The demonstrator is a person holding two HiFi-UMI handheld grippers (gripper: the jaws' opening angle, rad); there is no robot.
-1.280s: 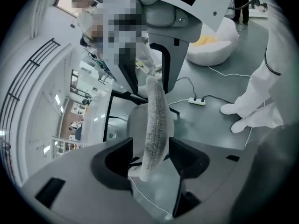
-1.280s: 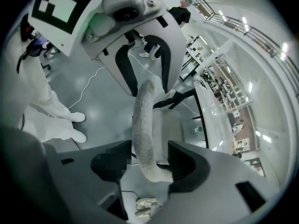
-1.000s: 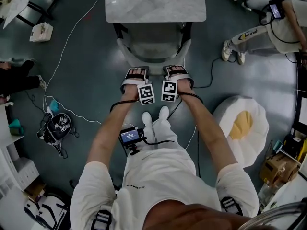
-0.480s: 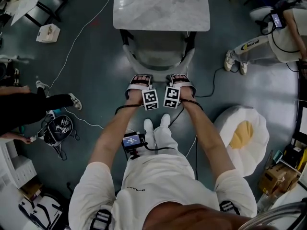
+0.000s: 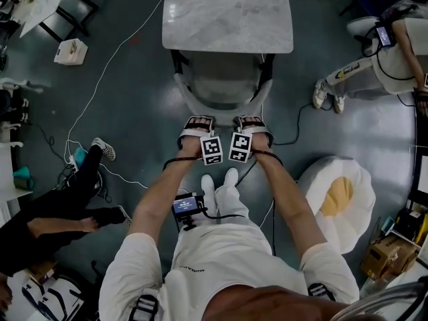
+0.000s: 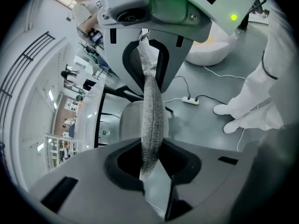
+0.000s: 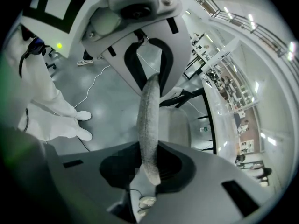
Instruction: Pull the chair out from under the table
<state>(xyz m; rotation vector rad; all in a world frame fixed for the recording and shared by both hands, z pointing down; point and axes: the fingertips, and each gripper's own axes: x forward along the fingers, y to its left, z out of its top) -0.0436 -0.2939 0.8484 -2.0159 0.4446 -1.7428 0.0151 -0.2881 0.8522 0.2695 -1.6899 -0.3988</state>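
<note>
As seen from the head camera, dark grey floor (image 5: pixel 134 92) under everything. At top centre, marble-topped table (image 5: pixel 227 12) on dark legs. Directly below it, grey fabric chair (image 5: pixel 221 85): front of the seat hidden beneath the table's near edge, curved backrest (image 5: pixel 223 111) turned toward the wearer (image 5: pixel 221 259). Off to the right, well apart from the chair, white beanbag (image 5: pixel 338 192) with a yellow centre. Higher on the right, person in pale clothes (image 5: pixel 394 39); at lower left, another person's dark-clad legs (image 5: pixel 60 212). Wearer in white, both forearms (image 5: pixel 164 189) stretched forward to the backrest, white shoes (image 5: pixel 221 179) just behind it. Left gripper (image 5: pixel 198 122) and right gripper (image 5: pixel 249 120) side by side on the backrest's top edge, marker cubes (image 5: pixel 211 149) nearly touching. In the left gripper view, jaws just drawn closer, standing narrow and pressed on the padded grey edge, fabric running up between them toward the other gripper. Likewise in the right gripper view: jaws just closed further, clamped on the same edge from both faces. Smaller things: white box (image 5: pixel 71 51) at upper left, thin white cable (image 5: pixel 107 72) snaking from the table down the floor, white power strip (image 6: pixel 190 100) on the floor near the wearer's shoes, small screen device (image 5: pixel 187 204) at the waist.
</note>
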